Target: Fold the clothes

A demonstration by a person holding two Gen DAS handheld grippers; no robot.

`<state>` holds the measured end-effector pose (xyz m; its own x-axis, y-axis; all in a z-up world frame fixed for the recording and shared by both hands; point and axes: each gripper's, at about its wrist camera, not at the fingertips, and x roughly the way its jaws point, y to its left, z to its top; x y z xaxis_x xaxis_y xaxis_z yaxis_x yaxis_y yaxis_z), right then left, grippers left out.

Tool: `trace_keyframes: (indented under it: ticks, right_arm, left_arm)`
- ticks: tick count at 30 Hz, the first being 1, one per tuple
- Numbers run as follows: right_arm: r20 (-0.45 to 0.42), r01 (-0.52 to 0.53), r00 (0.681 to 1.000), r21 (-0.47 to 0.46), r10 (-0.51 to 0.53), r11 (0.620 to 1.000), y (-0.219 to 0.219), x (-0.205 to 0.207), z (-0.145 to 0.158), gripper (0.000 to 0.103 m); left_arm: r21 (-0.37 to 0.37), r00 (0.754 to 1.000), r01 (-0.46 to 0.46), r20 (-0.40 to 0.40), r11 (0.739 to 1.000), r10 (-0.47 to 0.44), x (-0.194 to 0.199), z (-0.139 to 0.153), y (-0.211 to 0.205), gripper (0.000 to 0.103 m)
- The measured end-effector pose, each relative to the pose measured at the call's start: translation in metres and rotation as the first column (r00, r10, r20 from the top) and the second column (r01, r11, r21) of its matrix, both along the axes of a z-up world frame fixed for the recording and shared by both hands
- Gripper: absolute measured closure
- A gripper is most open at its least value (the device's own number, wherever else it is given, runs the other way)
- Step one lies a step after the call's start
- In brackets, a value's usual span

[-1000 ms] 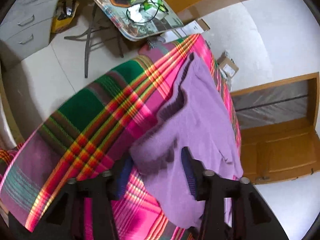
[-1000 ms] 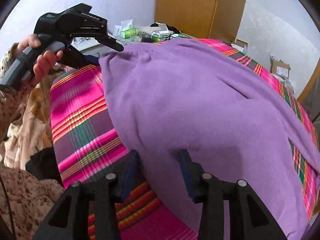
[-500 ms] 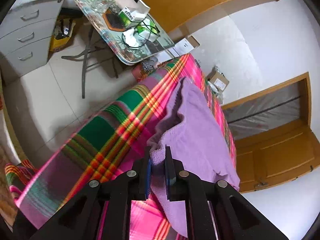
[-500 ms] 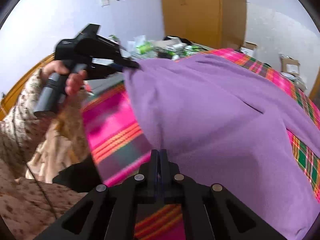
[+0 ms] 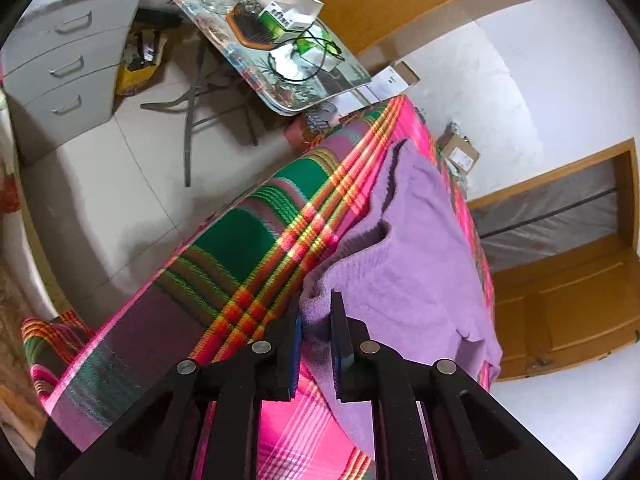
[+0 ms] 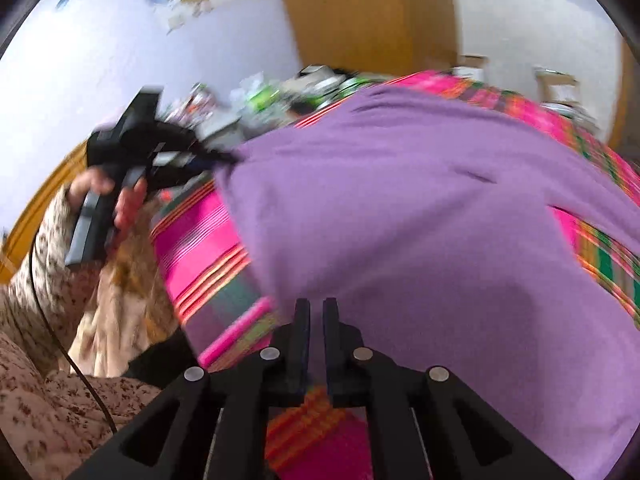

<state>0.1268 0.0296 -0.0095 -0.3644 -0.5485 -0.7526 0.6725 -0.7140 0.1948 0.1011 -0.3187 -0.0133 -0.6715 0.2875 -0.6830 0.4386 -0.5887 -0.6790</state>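
Note:
A purple garment (image 5: pixel 416 264) lies spread on a bed covered by a pink and green plaid cloth (image 5: pixel 240 248). My left gripper (image 5: pixel 316 320) pinches a bunched corner of the garment at its near edge; its jaws are opening slightly with the fabric still pressed between them. In the right wrist view the garment (image 6: pixel 400 220) fills the frame, lifted along its near edge. My right gripper (image 6: pixel 316 320) grips that edge, its jaws also opening a little with cloth between them. The left gripper (image 6: pixel 216 158), held by a hand (image 6: pixel 128 200), tugs the far left corner.
A cluttered folding table (image 5: pixel 280 60) and a grey drawer cabinet (image 5: pixel 64 68) stand on the tiled floor beyond the bed. A cardboard box (image 5: pixel 460 154) sits by the wall. A person's patterned sleeve (image 6: pixel 44 280) is at the left of the bed.
Both grippers, open around the garment's edge a second ago, have closed on it. The right one has since risen and rolled, lifting the near edge; the right view is now blurred.

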Motion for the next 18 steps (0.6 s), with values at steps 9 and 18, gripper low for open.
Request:
trace_keyframes:
  ticks: [9, 18]
  right_arm:
    - [-0.031, 0.598, 0.800, -0.042, -0.600, 0.800, 0.180, 0.004, 0.002, 0.085]
    - [-0.017, 0.914, 0.401, -0.060, -0.916, 0.402, 0.328, 0.043, -0.016, 0.068]
  left_arm:
    - [-0.105, 0.999, -0.028, -0.027, 0.994, 0.025, 0.019, 0.019, 0.010, 0.090]
    - [-0.152, 0.998, 0.004, -0.069, 0.988, -0.015, 0.023, 0.036, 0.043, 0.090]
